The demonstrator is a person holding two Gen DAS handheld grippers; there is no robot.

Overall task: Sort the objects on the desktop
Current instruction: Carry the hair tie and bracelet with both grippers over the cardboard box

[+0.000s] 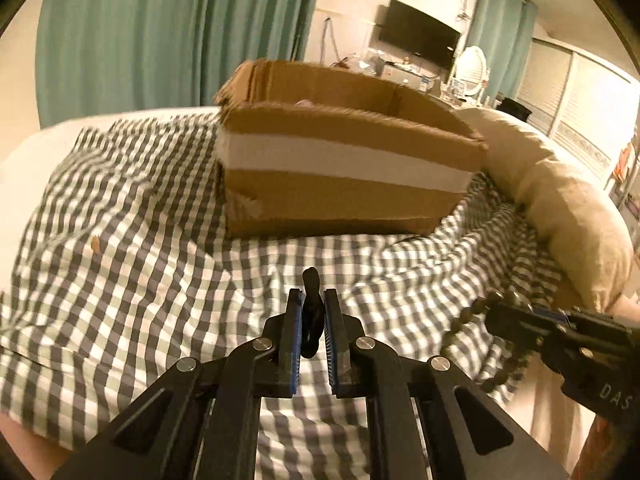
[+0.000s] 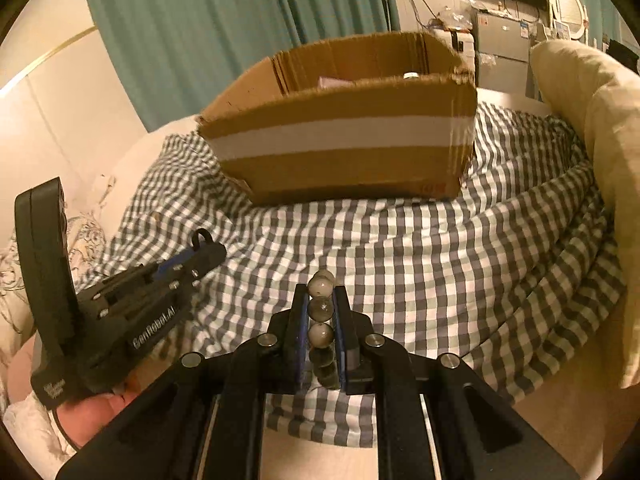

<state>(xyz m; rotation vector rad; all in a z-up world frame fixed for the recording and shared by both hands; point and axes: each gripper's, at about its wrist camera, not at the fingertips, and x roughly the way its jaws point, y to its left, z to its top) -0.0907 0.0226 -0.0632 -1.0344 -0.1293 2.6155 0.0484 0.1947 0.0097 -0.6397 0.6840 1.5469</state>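
Observation:
My left gripper is shut on a small black looped thing, perhaps a hair tie, which sticks up past the fingertips. It also shows at the left of the right wrist view. My right gripper is shut on a string of round dark beads, held up between the pads. From the left wrist view the beads dangle off the right gripper at the right edge. An open cardboard box with a white band stands ahead on the checked cloth; the box holds a few small items.
A beige pillow lies right of the box, along the cloth's edge. A small tan scrap rests on the cloth at left. Teal curtains, a wall screen and cluttered shelves stand behind. A hand holds the left gripper.

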